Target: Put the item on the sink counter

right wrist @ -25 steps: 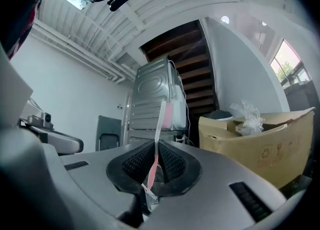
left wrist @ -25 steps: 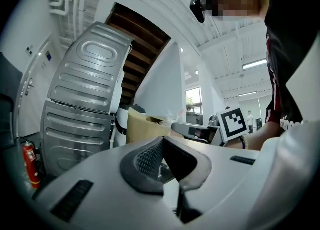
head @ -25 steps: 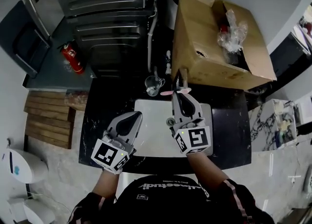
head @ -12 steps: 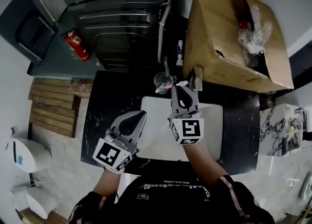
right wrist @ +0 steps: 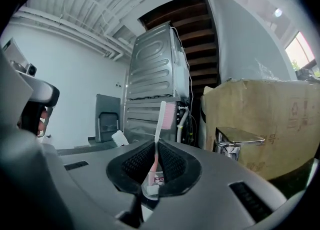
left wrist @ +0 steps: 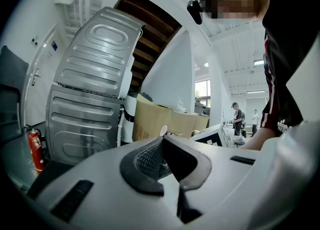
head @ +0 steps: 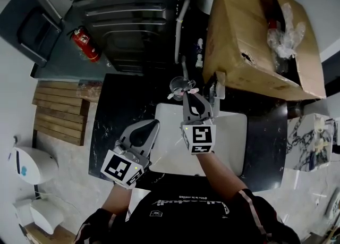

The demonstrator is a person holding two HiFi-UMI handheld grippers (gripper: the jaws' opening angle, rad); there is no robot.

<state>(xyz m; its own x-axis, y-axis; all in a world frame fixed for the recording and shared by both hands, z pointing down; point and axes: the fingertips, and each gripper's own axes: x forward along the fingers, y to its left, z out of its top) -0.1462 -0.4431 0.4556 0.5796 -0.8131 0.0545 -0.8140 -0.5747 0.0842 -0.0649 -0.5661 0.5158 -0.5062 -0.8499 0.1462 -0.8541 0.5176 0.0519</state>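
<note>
My right gripper [head: 191,97] is shut on a pink and white toothbrush [head: 180,93], held at the back edge of the white sink [head: 234,131], right beside a clear glass cup [head: 177,84]. In the right gripper view the toothbrush [right wrist: 159,124] stands up between the pads of the right gripper [right wrist: 156,156]. My left gripper [head: 149,127] hovers over the sink's left edge, jaws closed with nothing between them. In its own view the left gripper [left wrist: 162,144] points at the box and appliance.
A chrome faucet [head: 215,90] stands behind the sink on the black counter [head: 114,115]. A large open cardboard box [head: 249,41] fills the back right. A metal appliance [head: 133,19], a fire extinguisher [head: 85,43] and a wooden pallet [head: 61,115] lie beyond and to the left.
My right gripper has carried the toothbrush forward and left over the sink, up to the glass cup at the back edge. The left gripper has barely moved.
</note>
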